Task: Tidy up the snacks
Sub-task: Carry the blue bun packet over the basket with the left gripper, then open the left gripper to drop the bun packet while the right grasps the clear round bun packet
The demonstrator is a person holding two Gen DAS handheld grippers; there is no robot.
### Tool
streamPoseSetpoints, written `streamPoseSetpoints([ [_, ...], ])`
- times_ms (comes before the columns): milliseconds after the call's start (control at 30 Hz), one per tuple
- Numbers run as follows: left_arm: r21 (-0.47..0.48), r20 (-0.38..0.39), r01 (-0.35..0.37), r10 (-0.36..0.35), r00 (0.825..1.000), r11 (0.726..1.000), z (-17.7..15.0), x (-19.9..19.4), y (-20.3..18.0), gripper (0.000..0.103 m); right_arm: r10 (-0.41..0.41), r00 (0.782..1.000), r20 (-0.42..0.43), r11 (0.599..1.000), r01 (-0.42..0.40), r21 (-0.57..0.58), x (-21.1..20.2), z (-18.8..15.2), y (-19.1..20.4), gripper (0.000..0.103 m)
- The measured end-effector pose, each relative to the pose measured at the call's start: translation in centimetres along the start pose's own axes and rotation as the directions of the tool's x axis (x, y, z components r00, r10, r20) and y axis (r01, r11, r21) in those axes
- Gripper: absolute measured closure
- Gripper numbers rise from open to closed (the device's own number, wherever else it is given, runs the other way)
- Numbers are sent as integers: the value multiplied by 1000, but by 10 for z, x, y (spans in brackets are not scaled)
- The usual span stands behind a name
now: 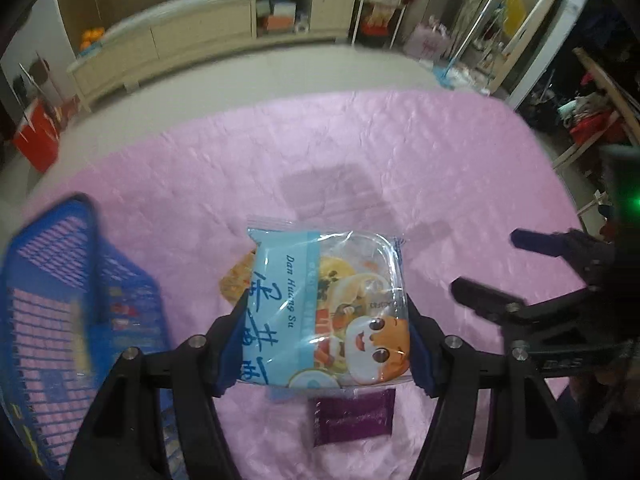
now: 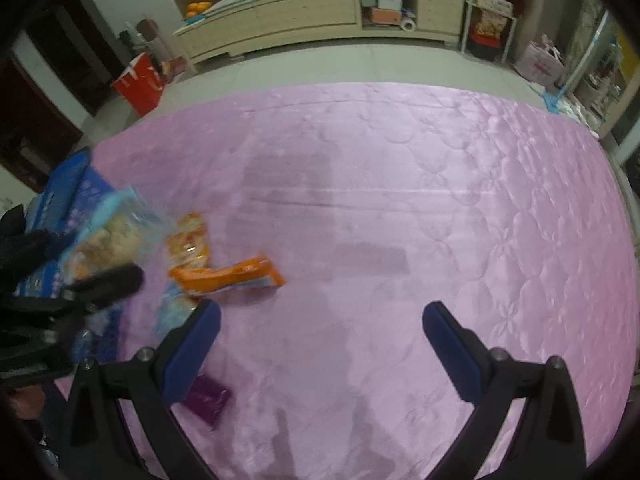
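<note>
My left gripper [image 1: 324, 344] is shut on a light-blue pastry packet [image 1: 326, 308] with a cartoon face and holds it above the pink mattress [image 1: 360, 152]. A blue mesh basket [image 1: 60, 312] stands just left of it. A purple sachet [image 1: 354, 416] lies below the packet, and an orange snack [image 1: 234, 280] peeks out behind it. My right gripper [image 2: 320, 344] is open and empty over the mattress [image 2: 440, 200]. In the right wrist view the held packet [image 2: 112, 232] is blurred at left. An orange packet [image 2: 228, 272] and the purple sachet [image 2: 206, 398] lie near the left finger.
The blue basket [image 2: 60, 200] sits at the mattress's left edge. A long low cabinet [image 2: 320, 16] runs along the far wall. A red box [image 2: 138, 82] stands on the floor at left. Shelving and clutter [image 1: 580, 112] fill the right side.
</note>
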State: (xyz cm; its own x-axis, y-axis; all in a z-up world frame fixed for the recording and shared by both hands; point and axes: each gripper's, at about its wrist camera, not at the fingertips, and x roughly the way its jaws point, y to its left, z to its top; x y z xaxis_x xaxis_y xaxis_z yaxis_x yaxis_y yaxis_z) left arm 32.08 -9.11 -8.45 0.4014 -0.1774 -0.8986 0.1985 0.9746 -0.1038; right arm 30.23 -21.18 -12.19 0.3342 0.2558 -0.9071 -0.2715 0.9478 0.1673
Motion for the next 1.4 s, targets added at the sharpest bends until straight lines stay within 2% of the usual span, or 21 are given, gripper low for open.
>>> streamPoseSetpoints([
  [233,-79,128,-33,43,991,996,-28,-79,41,38,48,999,-22,998,-49,-49,13,-12,46,1],
  [333,-127,173,-74,95,980,989,-47,-108,69,38,34,999,-35,990,-38,-134,26,-18,74,1],
  [433,-208,172,-135,173,970,969,-62,-118,98,38,30,999,-30,976,-35,-216,38,-24,97,1],
  [567,-278,143,-201,248,958,939,-83,-119,135,38,26,997,-69,965,-43,-259,59,-26,122,1],
  [700,-278,78,-310,343,936,909,-85,-97,158,38,-38,996,-84,939,7,-343,82,-29,147,1],
  [733,-272,58,-314,341,938,910,-84,-91,162,38,-42,995,-94,934,6,-358,87,-29,152,1],
  [833,-255,47,-264,285,957,930,-82,-74,172,38,-58,993,-106,923,13,-384,95,-28,159,1],
  [967,-257,9,-239,249,968,936,-80,-56,190,38,-83,986,-148,918,18,-395,109,-24,157,1],
  [1100,-259,-8,-187,192,981,947,-75,-44,206,38,-104,985,-140,913,39,-407,113,-22,155,7],
  [1167,-264,-24,-185,185,982,947,-76,-41,210,38,-105,986,-133,908,40,-418,112,-24,154,9],
  [1267,-234,-34,-233,231,972,944,-72,-41,205,38,-124,986,-114,894,61,-443,107,-33,158,18],
  [1300,-228,-40,-230,227,973,946,-69,-39,205,38,-121,987,-109,893,60,-446,104,-40,162,24],
  [1367,-218,-37,-208,205,978,954,-68,-37,203,38,-118,988,-95,896,65,-440,99,-46,165,26],
  [1400,-212,-34,-206,204,978,955,-68,-39,200,37,-112,989,-94,900,61,-431,98,-46,164,38],
])
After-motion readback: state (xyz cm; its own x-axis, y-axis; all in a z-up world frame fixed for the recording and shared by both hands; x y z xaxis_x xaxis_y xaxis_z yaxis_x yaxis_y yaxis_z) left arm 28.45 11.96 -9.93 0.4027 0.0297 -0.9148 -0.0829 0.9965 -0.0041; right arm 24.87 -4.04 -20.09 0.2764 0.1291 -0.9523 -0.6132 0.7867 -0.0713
